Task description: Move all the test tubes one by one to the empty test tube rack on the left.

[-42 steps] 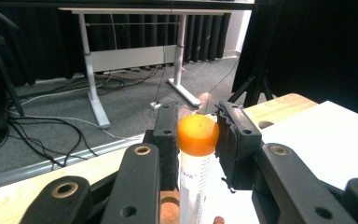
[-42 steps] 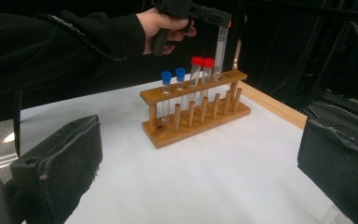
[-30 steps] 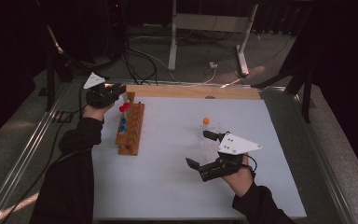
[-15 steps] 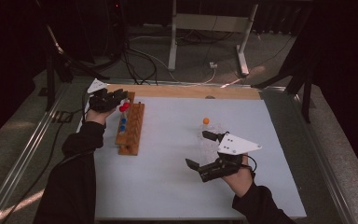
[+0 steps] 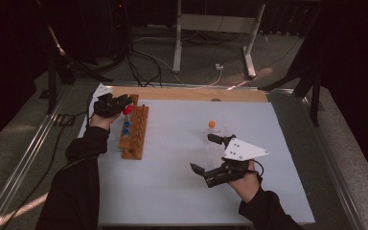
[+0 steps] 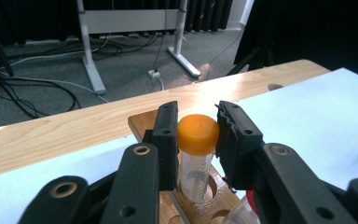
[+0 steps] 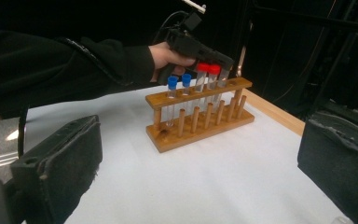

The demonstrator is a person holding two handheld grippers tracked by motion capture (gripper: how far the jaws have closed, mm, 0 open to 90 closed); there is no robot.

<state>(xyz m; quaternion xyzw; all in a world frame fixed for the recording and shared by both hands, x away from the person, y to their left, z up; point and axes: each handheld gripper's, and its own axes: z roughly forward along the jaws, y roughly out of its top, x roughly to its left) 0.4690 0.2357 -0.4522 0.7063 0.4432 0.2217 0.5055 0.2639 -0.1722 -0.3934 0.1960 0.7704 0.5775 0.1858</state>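
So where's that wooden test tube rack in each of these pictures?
High view: the wooden rack stands left of centre on the white table, next to the left claw.
Left gripper view: lower centre, beneath the claw gripping an orange-capped tube.
Right gripper view: centre, in front of the dark sleeve.
Shared landmark: the wooden strip along the table's far edge.

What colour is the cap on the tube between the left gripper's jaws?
Orange cap, clearest in the left gripper view.
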